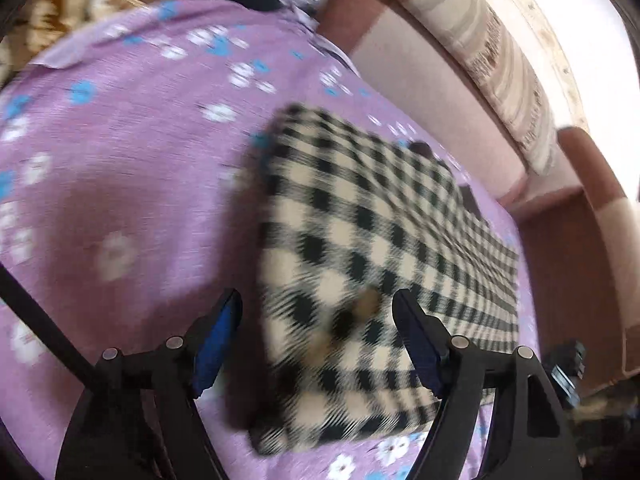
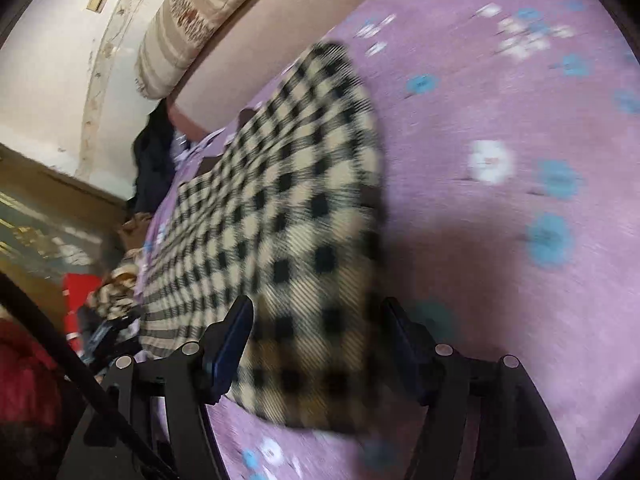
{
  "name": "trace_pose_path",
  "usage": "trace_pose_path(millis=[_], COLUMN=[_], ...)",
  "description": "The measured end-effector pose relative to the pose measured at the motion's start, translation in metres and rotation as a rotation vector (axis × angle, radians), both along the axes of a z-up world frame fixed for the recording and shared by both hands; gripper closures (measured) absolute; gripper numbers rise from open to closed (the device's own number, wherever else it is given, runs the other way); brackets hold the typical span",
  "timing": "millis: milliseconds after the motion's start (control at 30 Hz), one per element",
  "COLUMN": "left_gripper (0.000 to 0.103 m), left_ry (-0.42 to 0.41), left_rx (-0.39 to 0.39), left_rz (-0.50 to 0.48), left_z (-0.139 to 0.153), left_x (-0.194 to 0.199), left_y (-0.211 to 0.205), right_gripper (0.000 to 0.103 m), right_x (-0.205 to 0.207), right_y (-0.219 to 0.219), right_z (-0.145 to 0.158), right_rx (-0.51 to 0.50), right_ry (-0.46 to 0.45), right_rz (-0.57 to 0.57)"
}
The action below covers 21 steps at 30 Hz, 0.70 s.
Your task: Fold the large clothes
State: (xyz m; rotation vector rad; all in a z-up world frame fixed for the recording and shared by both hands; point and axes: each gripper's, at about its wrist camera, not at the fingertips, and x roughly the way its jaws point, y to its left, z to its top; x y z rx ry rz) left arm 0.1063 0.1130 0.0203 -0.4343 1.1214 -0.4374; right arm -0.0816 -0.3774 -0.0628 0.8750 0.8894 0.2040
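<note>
Left hand-held gripper (image 1: 318, 340) jaws wide, straddling near end of folded checked garment (image 1: 372, 264), no grip; right hand-held gripper (image 2: 318, 344) likewise wide over opposite end; garment lies ahead on purple floral bedsheet (image 1: 132, 152), likely just laid flat, sofa backrest (image 1: 436, 92) beyond

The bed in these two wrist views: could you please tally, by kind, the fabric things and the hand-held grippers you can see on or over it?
Checked black-and-cream garment: 1
Purple floral bedsheet: 1
Striped bolster pillow: 1
Hand-held grippers, left hand-held gripper and right hand-held gripper, both open: 2
Total: 5
</note>
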Motion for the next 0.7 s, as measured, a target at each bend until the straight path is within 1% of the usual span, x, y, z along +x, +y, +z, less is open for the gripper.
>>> trace_pose_path(millis=[67,100,133,200,233,267,300,333,433,533,600,633,667,700], left_gripper=[0.027,0.021,0.016,0.017,0.035,0.048,0.067,0.08,0.083,0.083,0.082,0.079,0.077,0.07], left_ry=[0.027,0.027,0.001,-0.016,-0.016,-0.013,-0.013,-0.015,-0.012,0.008,0.018,0.025,0.035,0.047], left_rx=[-0.018,-0.01,0.019,0.073,0.097,0.135,0.176,0.186,0.116,0.052,0.059,0.081,0.12,0.163], left_rz=[-0.049,-0.067,-0.079,-0.133,-0.158,-0.168,-0.173,-0.179,-0.177,-0.203,-0.222,-0.229,-0.232,-0.236], left_z=[-0.009,-0.011,-0.01,-0.007,-0.006,-0.005,-0.002,0.002,0.016,0.024,0.023,0.021,0.016,0.012], left_x=[0.004,0.005,0.003,0.0,-0.003,-0.005,-0.008,-0.012,-0.02,-0.03,-0.035,-0.037,-0.037,-0.037], left_y=[-0.014,-0.021,-0.031,-0.053,-0.063,-0.069,-0.075,-0.08,-0.079,-0.073,-0.072,-0.073,-0.073,-0.073], right_gripper=[0.031,0.031,0.031,0.032,0.045,0.059,0.081,0.084,0.087,0.087,0.087,0.087,0.087,0.083], right_x=[0.014,0.021,0.028,0.037,0.041,0.045,0.047,0.047,0.038,0.027,0.021,0.019,0.018,0.019], right_y=[0.005,0.008,0.013,0.024,0.029,0.034,0.035,0.033,0.023,0.017,0.014,0.013,0.013,0.015], right_z=[-0.002,-0.003,-0.002,0.001,0.003,0.005,0.005,0.005,0.016,0.026,0.025,0.022,0.019,0.016], right_rx=[0.013,0.014,0.003,-0.04,-0.06,-0.076,-0.066,-0.031,0.002,-0.003,0.004,0.0,-0.012,-0.034], right_ry=[-0.028,-0.041,-0.051,-0.057,-0.05,-0.037,-0.021,-0.022,-0.049,-0.074,-0.069,-0.056,-0.041,-0.02], right_rz=[0.023,0.032,0.036,0.055,0.069,0.086,0.104,0.105,0.083,0.088,0.093,0.092,0.094,0.099])
